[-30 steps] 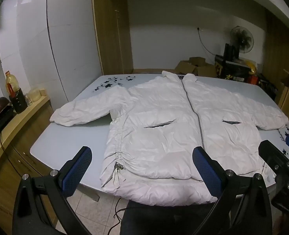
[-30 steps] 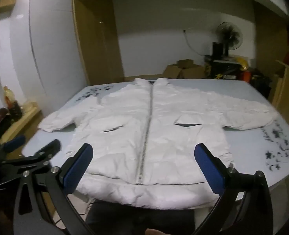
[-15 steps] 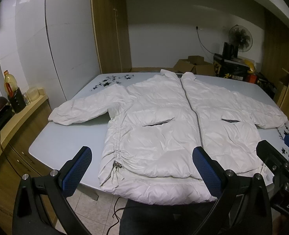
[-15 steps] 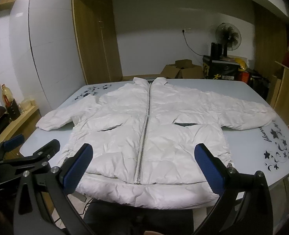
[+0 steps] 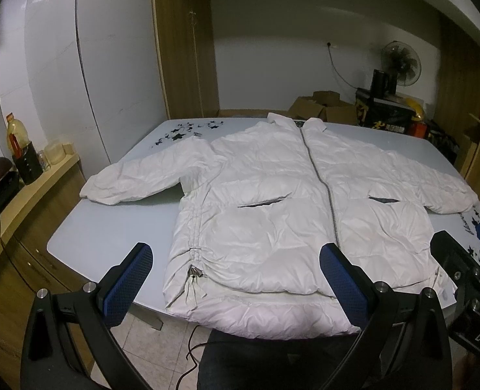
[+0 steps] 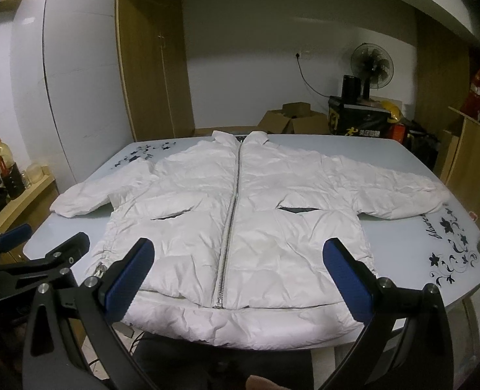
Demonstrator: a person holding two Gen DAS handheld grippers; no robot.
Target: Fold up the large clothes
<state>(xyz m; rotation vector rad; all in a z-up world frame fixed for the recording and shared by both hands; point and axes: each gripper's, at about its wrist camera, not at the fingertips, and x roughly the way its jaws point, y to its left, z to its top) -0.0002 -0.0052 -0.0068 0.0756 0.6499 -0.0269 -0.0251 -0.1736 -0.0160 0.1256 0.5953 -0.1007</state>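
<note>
Nothing folded yet: white jacket (image 6: 236,227) lies flat, zipped, both sleeves spread on the surface (image 6: 402,247), hem overhanging the near edge; left gripper (image 5: 236,279) and right gripper (image 6: 240,279) fingers spread wide, grasping nothing.

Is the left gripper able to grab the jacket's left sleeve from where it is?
Probably yes. The left gripper is open, and only bare table lies between it and the sleeve, which rests flat; it must travel forward and left.
</note>
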